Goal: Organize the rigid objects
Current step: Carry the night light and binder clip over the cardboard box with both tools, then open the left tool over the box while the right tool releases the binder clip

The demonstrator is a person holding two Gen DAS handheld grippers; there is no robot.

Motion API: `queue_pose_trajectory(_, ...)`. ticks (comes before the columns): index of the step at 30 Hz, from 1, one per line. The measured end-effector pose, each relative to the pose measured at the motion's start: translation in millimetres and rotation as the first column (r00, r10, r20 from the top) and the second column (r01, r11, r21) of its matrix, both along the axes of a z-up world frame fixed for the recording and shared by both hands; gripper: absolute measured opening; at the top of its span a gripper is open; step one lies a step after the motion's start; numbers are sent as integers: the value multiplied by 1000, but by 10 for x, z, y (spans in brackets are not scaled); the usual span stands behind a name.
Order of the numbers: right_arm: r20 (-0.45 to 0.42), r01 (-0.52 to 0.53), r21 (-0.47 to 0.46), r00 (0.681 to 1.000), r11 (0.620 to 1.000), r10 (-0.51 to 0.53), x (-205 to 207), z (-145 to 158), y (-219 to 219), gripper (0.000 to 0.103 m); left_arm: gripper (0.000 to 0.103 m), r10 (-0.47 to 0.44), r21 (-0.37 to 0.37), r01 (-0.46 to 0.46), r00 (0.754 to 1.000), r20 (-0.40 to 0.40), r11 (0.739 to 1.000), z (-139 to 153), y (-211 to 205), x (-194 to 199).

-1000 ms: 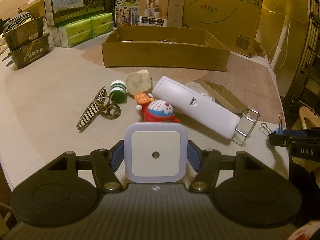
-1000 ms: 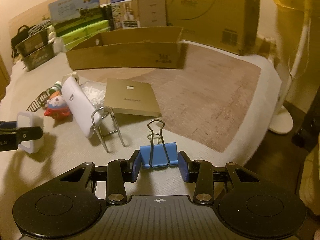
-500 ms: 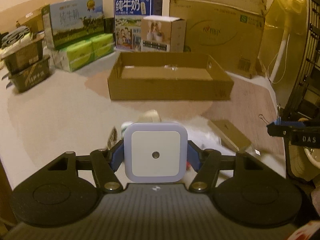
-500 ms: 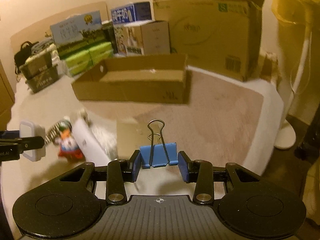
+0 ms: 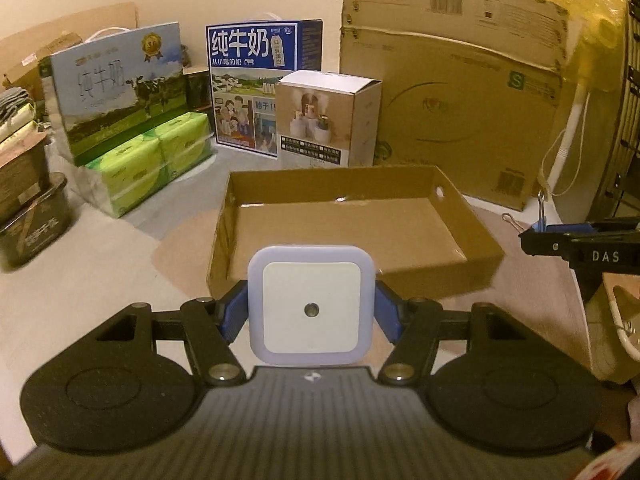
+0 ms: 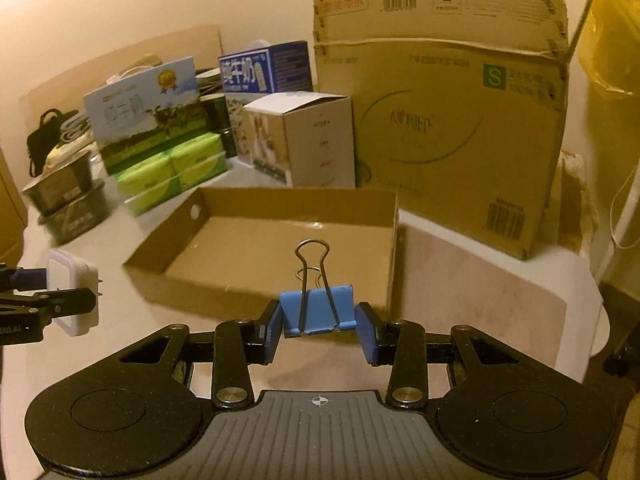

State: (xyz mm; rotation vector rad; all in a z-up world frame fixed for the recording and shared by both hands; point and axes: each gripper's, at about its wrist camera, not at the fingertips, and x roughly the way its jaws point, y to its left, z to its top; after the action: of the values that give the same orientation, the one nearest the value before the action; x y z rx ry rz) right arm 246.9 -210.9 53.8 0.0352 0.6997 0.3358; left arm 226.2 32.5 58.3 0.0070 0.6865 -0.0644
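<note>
Your left gripper (image 5: pixel 311 312) is clamped on the flat sides of the square night light (image 5: pixel 311 305), low in the frame's centre, before the open cardboard tray (image 5: pixel 472 220). Your right gripper (image 6: pixel 318 326) pinches the blue binder clip (image 6: pixel 317 311) by its body, wire loops upright. Both items are judged light and rigid; the light's smooth plastic may slip, so hold its flat edges.
</note>
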Motion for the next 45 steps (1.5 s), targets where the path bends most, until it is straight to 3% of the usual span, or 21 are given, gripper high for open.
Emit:
queue_pose_trajectory(14,-148,28,-34,988,999,-33,916,-369,149,40,62,-8,17,9,998,-69,1000,-199,150,913)
queue_pose_trajectory(32,-165,33,-36,986,999,-38,1178,-536,246,40,62,3,27,1,991,-135,1000,-466,168,1334)
queue_pose_trajectory(33,-154,30,-32,988,999,-35,1177,-532,250,40,63,7,22,-4,990,-138,1000,-485,175,1349)
queue_pose_trajectory(35,-132,28,-24,991,999,-31,1182,-528,259,40,79,24,24,-20,989,-144,1000,-504,183,1358)
queue_pose_trajectory(36,-126,26,-26,992,999,-29,1178,-526,262,45,80,38,30,-34,990,-134,999,-496,189,1345)
queue_pose_trajectory(37,-121,32,-29,992,999,-35,1168,-519,258,58,80,41,32,-37,991,-127,999,-483,193,1326)
queue_pose_trajectory(39,-107,52,-8,993,999,-53,1129,-492,205,70,80,35,29,-31,992,-118,999,-454,200,1286)
queue_pose_trajectory(45,-102,84,13,991,996,-82,958,-391,77,70,80,34,15,-33,995,-93,999,-325,195,1049)
